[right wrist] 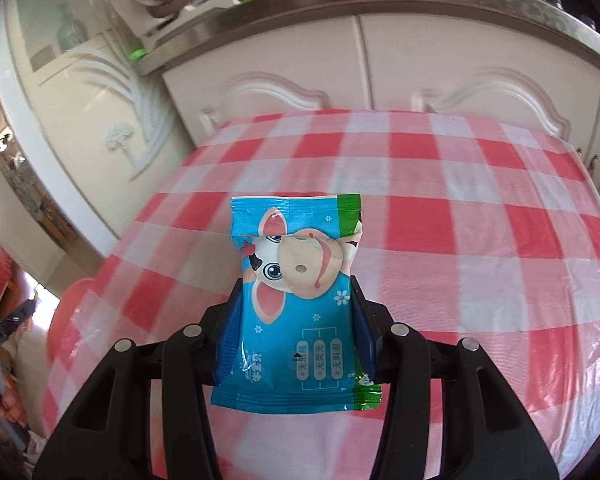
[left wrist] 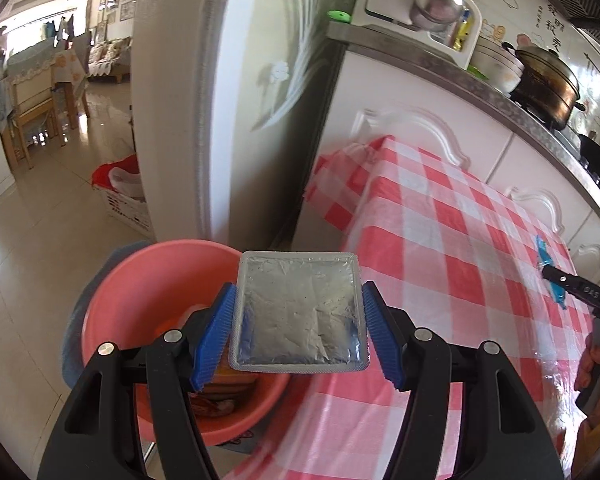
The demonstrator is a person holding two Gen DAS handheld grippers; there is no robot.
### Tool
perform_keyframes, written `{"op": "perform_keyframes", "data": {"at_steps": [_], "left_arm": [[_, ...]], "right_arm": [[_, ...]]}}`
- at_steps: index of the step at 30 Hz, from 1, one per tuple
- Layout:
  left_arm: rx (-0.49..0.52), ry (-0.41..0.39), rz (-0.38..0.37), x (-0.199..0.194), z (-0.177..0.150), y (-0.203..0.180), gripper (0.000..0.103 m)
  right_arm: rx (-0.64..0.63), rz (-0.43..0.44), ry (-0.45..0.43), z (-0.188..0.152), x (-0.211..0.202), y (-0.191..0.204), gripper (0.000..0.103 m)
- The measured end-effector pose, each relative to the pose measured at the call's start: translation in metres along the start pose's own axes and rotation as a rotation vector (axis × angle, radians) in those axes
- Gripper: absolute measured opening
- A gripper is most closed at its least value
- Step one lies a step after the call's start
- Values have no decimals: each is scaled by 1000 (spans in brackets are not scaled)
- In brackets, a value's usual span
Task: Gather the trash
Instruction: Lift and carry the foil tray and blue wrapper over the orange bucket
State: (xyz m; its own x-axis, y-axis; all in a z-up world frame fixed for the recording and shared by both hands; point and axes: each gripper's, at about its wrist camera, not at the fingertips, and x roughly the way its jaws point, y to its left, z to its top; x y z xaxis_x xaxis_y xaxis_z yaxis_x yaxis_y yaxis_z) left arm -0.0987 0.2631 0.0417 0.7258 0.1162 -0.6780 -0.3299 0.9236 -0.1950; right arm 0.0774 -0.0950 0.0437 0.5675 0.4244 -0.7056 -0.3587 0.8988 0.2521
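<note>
Spanning your right view: red-checked table (right wrist: 440, 216) | pink basin (left wrist: 148, 280) at 9 o'clock off its edge | your left gripper (left wrist: 298, 312) clamps silver pouch (left wrist: 298, 308) beside the basin | your right gripper (right wrist: 296, 320) clamps blue cow packet (right wrist: 296, 300) over the cloth

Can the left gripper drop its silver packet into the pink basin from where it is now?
Probably yes. The left gripper holds the silver packet partly over the pink basin's open rim, and nothing blocks the way.

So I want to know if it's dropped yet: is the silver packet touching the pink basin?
Apart. The left wrist view shows the silver packet held between the left gripper fingers, above the pink basin.
</note>
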Motion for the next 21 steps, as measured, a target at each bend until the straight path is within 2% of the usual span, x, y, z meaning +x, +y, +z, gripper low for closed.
{"op": "perform_keyframes", "data": {"at_steps": [10, 21], "left_arm": [[-44, 7, 33, 3, -1, 26, 64], [-62, 23, 83, 13, -8, 50, 64]], "right_arm": [[-70, 199, -3, 20, -10, 82, 50], [-181, 356, 69, 23, 4, 177, 50]]}}
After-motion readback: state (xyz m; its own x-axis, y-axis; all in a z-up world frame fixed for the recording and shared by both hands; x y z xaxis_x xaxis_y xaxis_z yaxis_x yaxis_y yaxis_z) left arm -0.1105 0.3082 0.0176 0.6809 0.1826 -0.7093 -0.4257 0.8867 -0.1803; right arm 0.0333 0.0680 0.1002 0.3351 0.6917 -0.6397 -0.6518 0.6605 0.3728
